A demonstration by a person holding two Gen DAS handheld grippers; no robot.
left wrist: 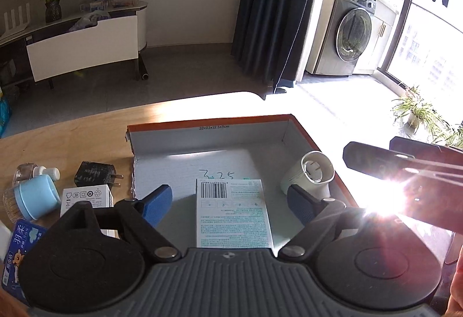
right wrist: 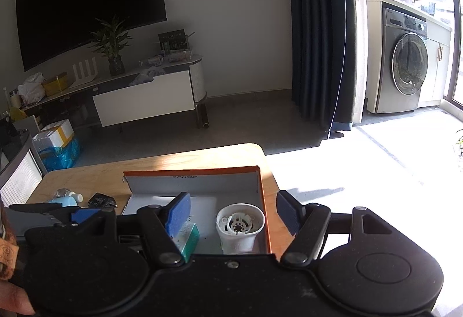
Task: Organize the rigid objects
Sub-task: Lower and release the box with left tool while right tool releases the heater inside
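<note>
**Operator A:** Inside the orange-edged cardboard box (left wrist: 306, 129), what items are present?

**Operator B:** Two items. A white carton with a barcode and green print (left wrist: 233, 213) lies flat on the box floor, toward the near side. A white plastic cylinder (left wrist: 311, 175) stands in the box's near right corner, close against the right wall; the right wrist view shows its open end with ribbed internals (right wrist: 240, 226).

**Operator A:** State of the left gripper?

**Operator B:** The left gripper (left wrist: 230, 205) has its jaws spread wide over the box. The blue pads (left wrist: 157, 201) stand apart on either side of the white carton and do not touch it.

**Operator A:** State of the right gripper?

**Operator B:** The right gripper (right wrist: 233, 214) is parted above the box's near right corner. The cylinder sits between its pads, free of both. One pad is inside the box line, the other beyond the right wall.

**Operator A:** Items outside the box?

**Operator B:** All lie left of the box on the wooden table (left wrist: 72, 129): a black plug adapter (left wrist: 95, 173) nearest the box's left wall, a small white carton (left wrist: 86, 198) beside it, a light-blue capped container (left wrist: 34, 197) further left, and a blue printed pack (left wrist: 20, 241) at the near left.
</note>
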